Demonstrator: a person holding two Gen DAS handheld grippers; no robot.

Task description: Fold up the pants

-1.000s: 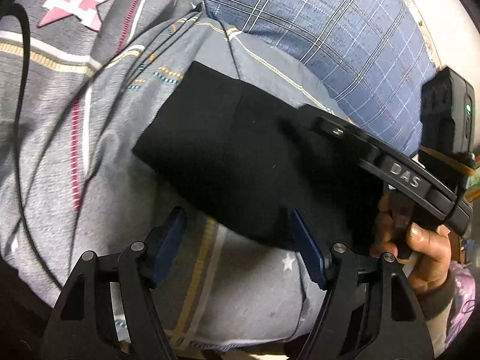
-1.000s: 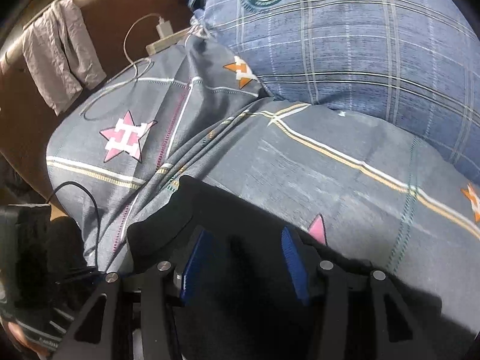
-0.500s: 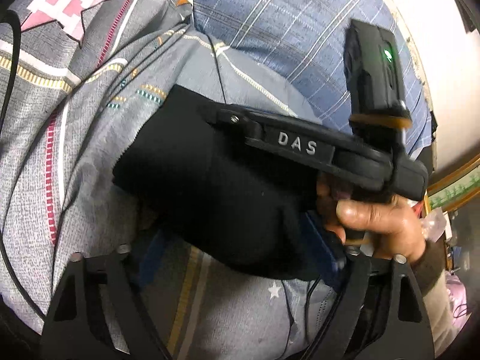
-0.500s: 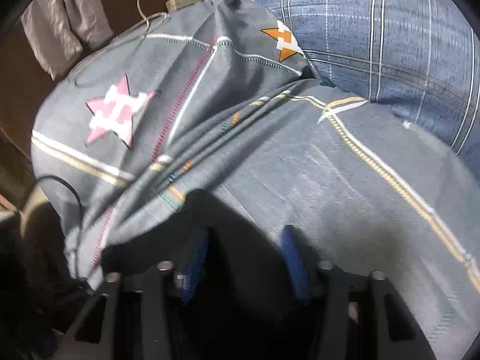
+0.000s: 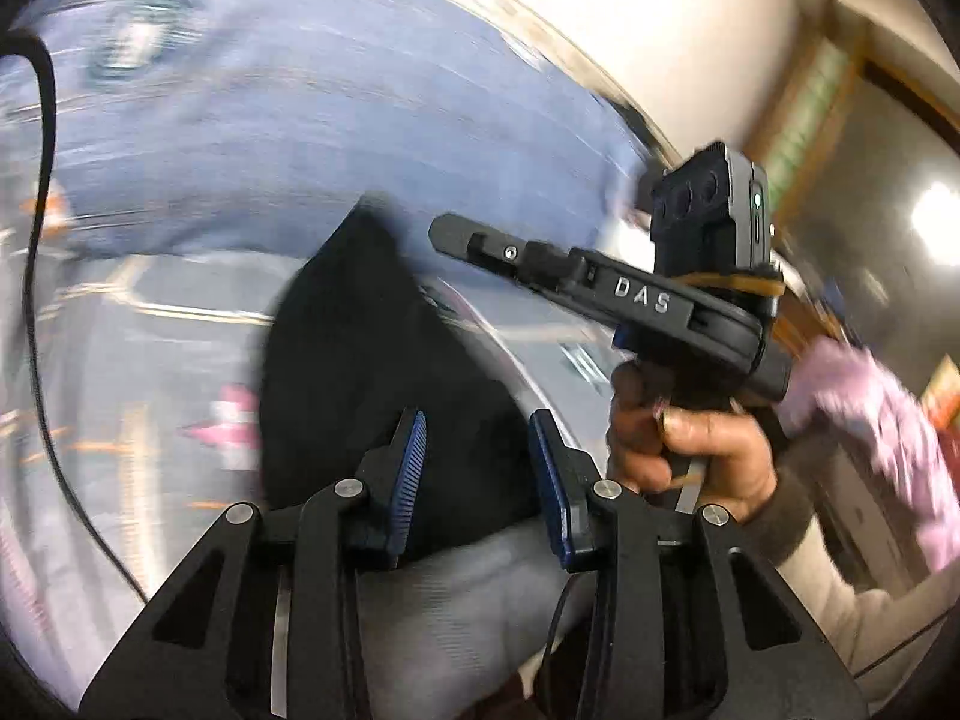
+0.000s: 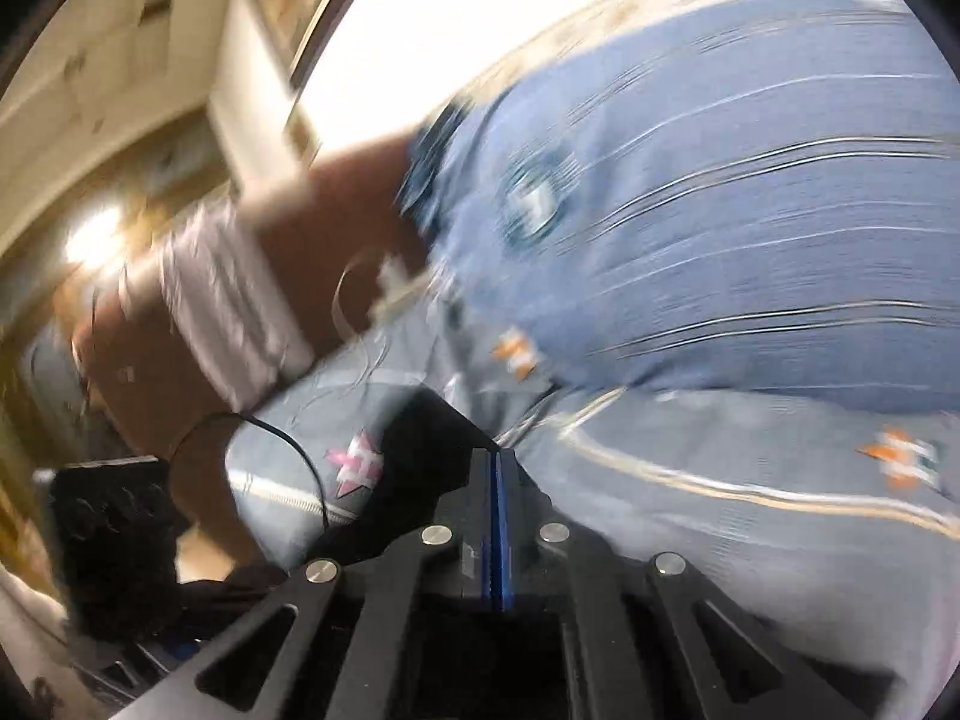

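Left wrist view: my left gripper (image 5: pixel 477 468), jaws just narrowed yet still parted, frames the black pants (image 5: pixel 372 372) without pressing them; they lie on the grey bedspread (image 5: pixel 120 348). My right hand (image 5: pixel 690 450) carries the other tool.

Right wrist view: my right gripper (image 6: pixel 497 480) is fully closed; the pants (image 6: pixel 420 468) lie just beside its tip, grip uncertain.

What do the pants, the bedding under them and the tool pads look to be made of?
Pants: soft black cloth, matte; it shows no shine and drapes in a peak. Weave cannot be told through the blur.
Bedding: thin printed woven fabric, likely cotton, grey with stripes and stars; it wrinkles.
Pads: blue, ridged, probably rubber or plastic, on black hard plastic fingers.
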